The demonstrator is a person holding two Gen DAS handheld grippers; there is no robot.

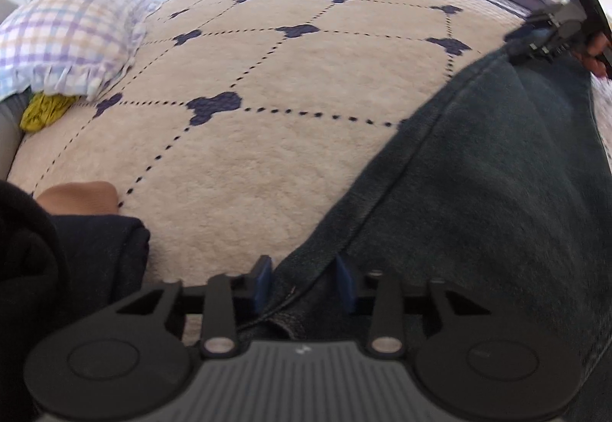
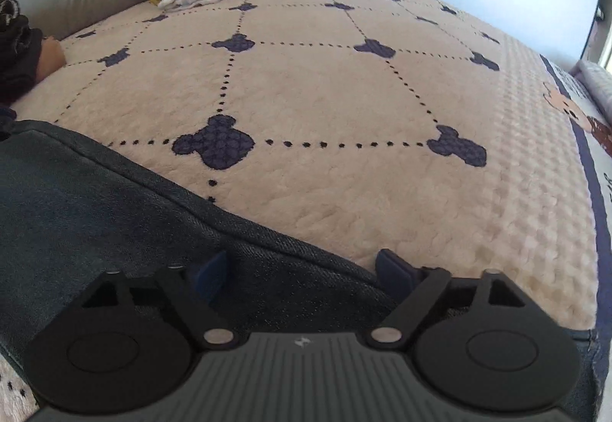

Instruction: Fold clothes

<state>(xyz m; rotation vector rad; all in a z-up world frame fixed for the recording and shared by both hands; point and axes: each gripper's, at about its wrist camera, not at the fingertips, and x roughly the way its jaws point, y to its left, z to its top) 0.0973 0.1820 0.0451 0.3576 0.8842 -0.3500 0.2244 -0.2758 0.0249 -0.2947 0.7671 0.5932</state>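
Left gripper (image 1: pixel 304 282) round dark jeans (image 1: pixel 478 185) hem, prob. pinched; no legible labels.

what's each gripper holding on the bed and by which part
Left gripper: shut on the dark denim garment, at its seamed edge. Right gripper: straddles the same edge, not clamped.

I count one dark denim garment (image 1: pixel 478 173), one checked pillow (image 1: pixel 65 39), one cream blanket (image 1: pixel 267 154), and my two grippers, left gripper (image 1: pixel 304 282) and right gripper (image 2: pixel 306 275).
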